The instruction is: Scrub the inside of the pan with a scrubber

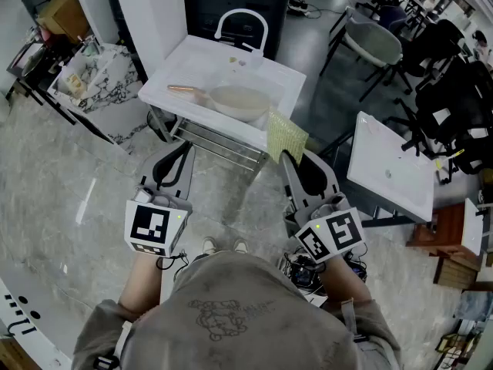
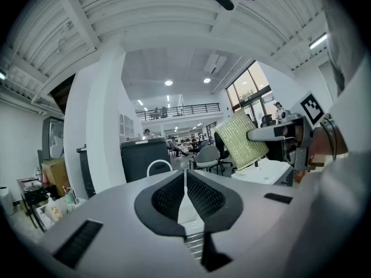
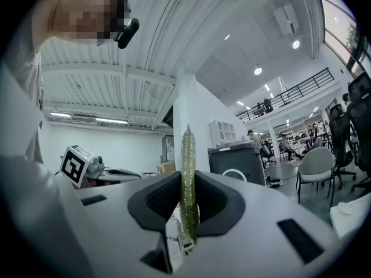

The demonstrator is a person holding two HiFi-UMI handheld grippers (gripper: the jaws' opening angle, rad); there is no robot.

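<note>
A beige pan (image 1: 240, 102) with a copper-coloured handle (image 1: 185, 91) lies in the white sink (image 1: 192, 56) ahead of me. My right gripper (image 1: 286, 159) is shut on a flat yellow-green scrubber (image 1: 286, 136), held up near the sink's front right corner. In the right gripper view the scrubber (image 3: 188, 184) stands edge-on between the pads. In the left gripper view the scrubber (image 2: 242, 138) shows off to the right. My left gripper (image 1: 176, 151) is shut with nothing in it, in front of the sink's left side; its pads meet (image 2: 185, 193).
A white arched faucet (image 1: 241, 23) rises at the sink's back. A marble-patterned cart (image 1: 108, 83) with items stands to the left. A second white sink unit (image 1: 389, 172) and dark chairs (image 1: 370, 41) are to the right. The floor is pale tile.
</note>
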